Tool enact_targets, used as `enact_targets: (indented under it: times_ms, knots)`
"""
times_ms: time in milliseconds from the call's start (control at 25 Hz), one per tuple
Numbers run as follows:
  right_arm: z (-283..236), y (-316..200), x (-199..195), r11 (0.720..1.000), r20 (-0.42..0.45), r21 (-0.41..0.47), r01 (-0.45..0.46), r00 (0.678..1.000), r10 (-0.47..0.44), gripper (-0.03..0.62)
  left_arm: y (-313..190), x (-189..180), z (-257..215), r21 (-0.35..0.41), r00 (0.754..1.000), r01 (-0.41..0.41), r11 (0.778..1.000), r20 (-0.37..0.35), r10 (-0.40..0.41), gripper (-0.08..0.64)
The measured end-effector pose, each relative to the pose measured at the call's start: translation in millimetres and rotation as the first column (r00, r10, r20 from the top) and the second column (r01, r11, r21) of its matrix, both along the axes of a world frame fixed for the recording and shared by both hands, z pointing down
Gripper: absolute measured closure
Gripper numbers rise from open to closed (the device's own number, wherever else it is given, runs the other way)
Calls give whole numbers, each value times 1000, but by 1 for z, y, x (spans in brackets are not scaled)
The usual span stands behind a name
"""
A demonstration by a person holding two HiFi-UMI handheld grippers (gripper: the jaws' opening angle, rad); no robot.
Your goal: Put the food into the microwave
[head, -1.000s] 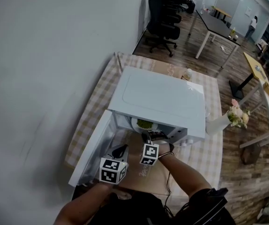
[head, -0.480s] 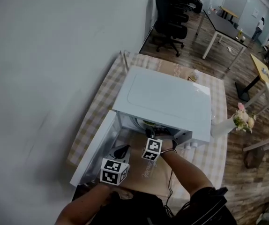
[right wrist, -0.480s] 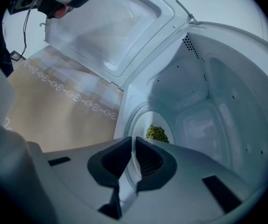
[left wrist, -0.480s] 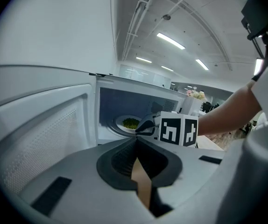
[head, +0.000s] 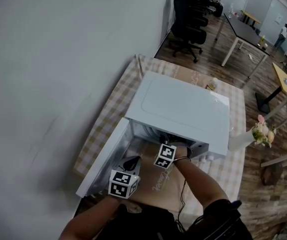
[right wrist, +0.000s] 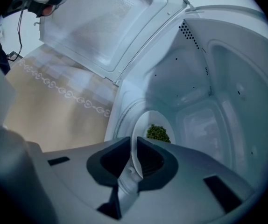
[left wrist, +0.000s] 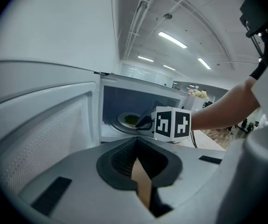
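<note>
The placing step is in hand. The right hand-held gripper (right wrist: pixel 135 160) reaches into the open microwave (head: pixel 183 106), its jaws pinched on the near rim of a white plate (right wrist: pixel 145 122). The plate sits well inside the cavity, over the round glass tray. Whether it already rests on that tray or hangs just above it is hard to judge from these angles; the left gripper view suggests it is low and close to level.

The left hand-held gripper (left wrist: pixel 136 160) hangs in front of the oven over the tan mat (head: pixel 158 184) on the worktop (head: pixel 108 114). Its jaws are drawn together with nothing between them. It sits beside the door (head: pixel 103 156), which swings out to the person's left.

The next move probably calls for settling the plate flat near the tray's middle. The jaws should then part enough to free the rim, and the gripper should draw straight back out so the plate is not dragged along. The door remains to be closed, and the left gripper looks well placed for that.

The food (right wrist: pixel 158 133) is a small heap of green bits, possibly peas, sitting near the plate's centre and away from the gripped edge. The plate is shallow, plain and glossy, and most of its surface is bare. Loose food like this would likely roll if the plate tipped.
</note>
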State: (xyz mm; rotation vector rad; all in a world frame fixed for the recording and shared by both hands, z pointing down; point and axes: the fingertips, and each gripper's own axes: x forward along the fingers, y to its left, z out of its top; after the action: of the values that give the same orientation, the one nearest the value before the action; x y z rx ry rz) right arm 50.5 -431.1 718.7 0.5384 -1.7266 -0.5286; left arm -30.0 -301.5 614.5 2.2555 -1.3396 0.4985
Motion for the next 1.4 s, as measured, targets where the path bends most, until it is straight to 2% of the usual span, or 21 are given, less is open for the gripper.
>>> enact_targets:
  times_ms: [200,320,600,880,1040,1120,1240,1400]
  knots:
    - [-7,2,-1,1000,37,20,-2,999,1,520,4,0,0,-11,1000,4,1000,-1,-4,551]
    - [-7,5,0,1000,50,27,-12,999,10,560,9,4,-5,0,1000,-14,1000,10,14,551]
    - [-6,-2,4,998,42,44,-52,998,51,563,18,-3,-12,13,1000,-15,1000,18,15,551]
    - [-32,32,3,990,170,22,-138,977,132,561,32,-1,-24,38,1000,-29,999,-8,29,551]
    - [-51,60,5,986,225,57,-160,964,143,563,47,2,-36,94,998,-54,994,-12,55,551]
    - [-62,75,6,979,277,36,-201,943,183,561,56,0,-42,120,997,-71,990,-3,72,551]
    - [-84,99,6,962,367,5,-272,896,251,561,69,-4,-51,132,996,-79,988,-32,84,551]
    - [-111,132,3,945,451,-11,-327,842,297,561,90,-9,-64,160,993,-93,983,-60,104,551]
